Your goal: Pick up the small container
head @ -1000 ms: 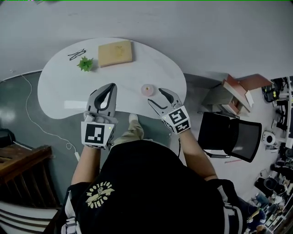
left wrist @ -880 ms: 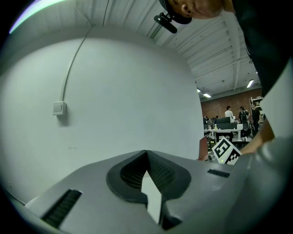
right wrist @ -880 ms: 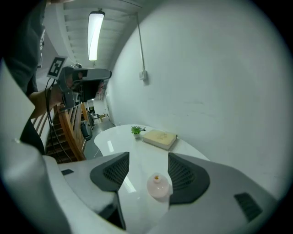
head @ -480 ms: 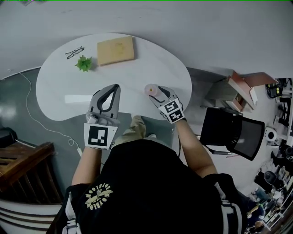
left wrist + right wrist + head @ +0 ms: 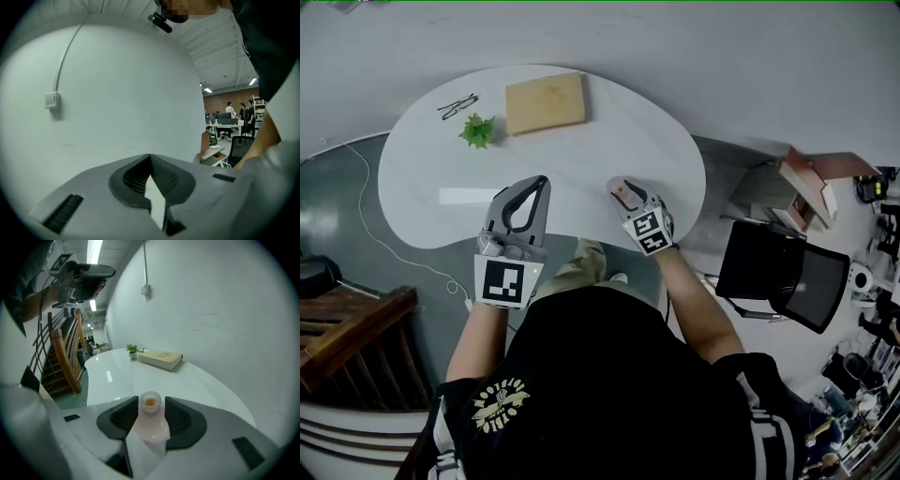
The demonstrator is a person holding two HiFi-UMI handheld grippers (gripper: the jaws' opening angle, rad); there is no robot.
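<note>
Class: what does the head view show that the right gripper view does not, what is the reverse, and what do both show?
Head view only: black chair. Right gripper view only: orange contents inside the small container, the right gripper closing its jaws on it. Both: white table, book, plant, left gripper.
</note>
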